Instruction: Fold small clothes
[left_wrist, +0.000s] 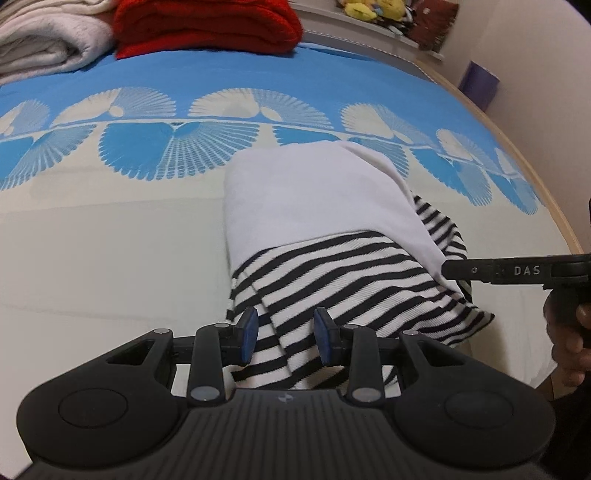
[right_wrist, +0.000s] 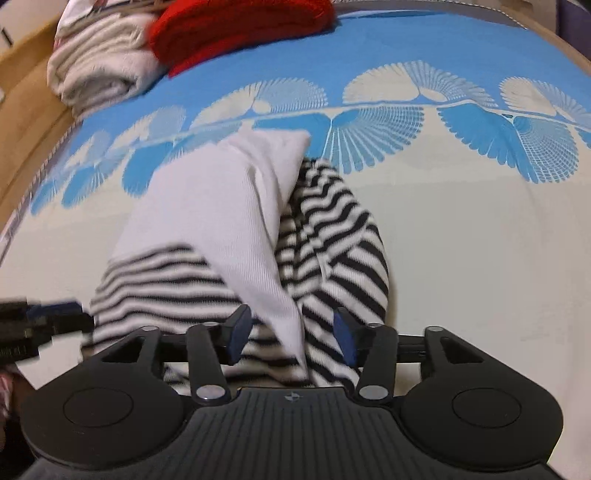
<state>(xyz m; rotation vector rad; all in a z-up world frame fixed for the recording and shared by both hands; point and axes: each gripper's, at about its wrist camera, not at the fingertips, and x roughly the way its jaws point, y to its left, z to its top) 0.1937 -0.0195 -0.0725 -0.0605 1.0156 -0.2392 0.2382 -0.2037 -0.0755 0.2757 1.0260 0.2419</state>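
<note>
A small garment, white with black-and-white striped parts (left_wrist: 332, 269), lies partly folded on the bed; it also shows in the right wrist view (right_wrist: 229, 236). My left gripper (left_wrist: 285, 338) is open, its blue pads either side of the striped near edge. My right gripper (right_wrist: 292, 338) is open over the near edge where white and striped cloth meet. The right gripper shows side-on at the garment's right edge in the left wrist view (left_wrist: 454, 269). The left gripper shows blurred at the left edge of the right wrist view (right_wrist: 44, 325).
The bed has a blue and cream fan-patterned cover (left_wrist: 147, 155). A red knit (left_wrist: 207, 26) and a cream blanket (left_wrist: 48, 40) are stacked at the far end. The wooden bed edge (left_wrist: 546, 192) runs on the right, with a shelf of soft toys (left_wrist: 373, 9) behind.
</note>
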